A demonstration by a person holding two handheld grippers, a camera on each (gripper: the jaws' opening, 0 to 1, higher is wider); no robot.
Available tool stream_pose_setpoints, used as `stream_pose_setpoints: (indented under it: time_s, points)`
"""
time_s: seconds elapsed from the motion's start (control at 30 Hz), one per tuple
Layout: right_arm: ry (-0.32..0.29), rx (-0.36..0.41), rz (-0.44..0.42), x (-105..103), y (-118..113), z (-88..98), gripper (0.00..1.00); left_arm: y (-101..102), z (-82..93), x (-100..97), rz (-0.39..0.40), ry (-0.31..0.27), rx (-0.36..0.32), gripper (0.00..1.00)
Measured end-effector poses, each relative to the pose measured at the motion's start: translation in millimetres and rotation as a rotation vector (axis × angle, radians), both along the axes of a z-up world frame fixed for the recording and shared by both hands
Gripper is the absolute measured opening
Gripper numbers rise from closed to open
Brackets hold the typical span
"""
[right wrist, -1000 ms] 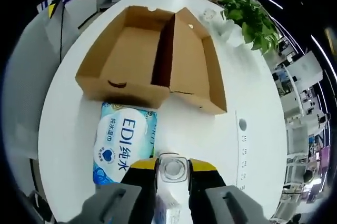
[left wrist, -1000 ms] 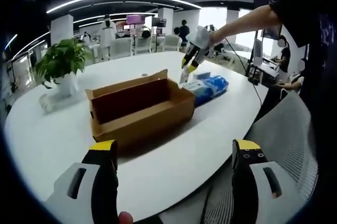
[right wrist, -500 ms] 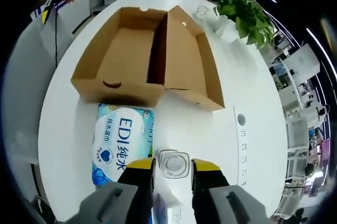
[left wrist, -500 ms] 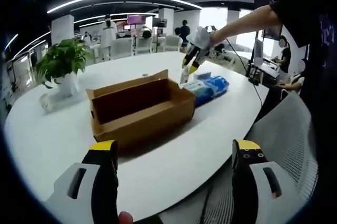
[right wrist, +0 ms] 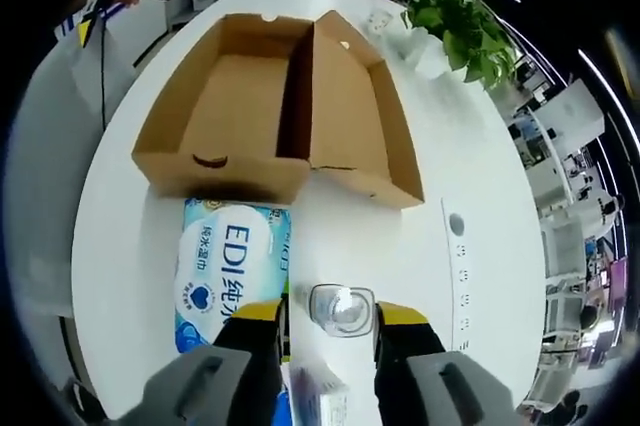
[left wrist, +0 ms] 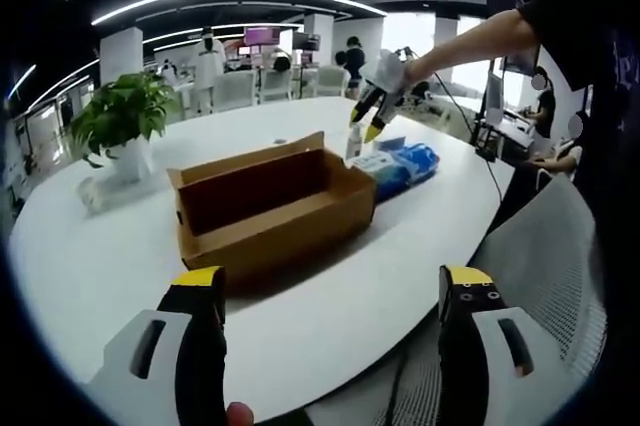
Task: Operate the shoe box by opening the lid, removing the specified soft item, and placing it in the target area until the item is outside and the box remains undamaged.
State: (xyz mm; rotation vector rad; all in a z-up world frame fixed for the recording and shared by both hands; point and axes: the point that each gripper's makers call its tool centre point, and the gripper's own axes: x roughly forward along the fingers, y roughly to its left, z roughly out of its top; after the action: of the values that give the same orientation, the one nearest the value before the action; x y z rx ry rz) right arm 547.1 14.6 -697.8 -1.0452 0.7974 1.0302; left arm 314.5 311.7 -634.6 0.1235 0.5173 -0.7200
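A wide white oval surface (right wrist: 480, 176) carries an open cardboard shoe box (right wrist: 275, 111), its lid folded back flat beside the tray. Just beside the box lies a blue tissue pack (right wrist: 232, 271), next to a small clear glass (right wrist: 341, 309). A potted plant (left wrist: 120, 121) stands well apart from the box.
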Motion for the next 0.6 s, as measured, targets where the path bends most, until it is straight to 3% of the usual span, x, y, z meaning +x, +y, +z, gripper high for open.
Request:
stream_pose_setpoints:
  time_s: [0.6]
  points:
    - [-0.008, 0.017, -0.036, 2.3, 0.1, 1.7, 0.46, 6.2, 1.5, 4.2, 0.027, -0.007, 0.003, 0.86]
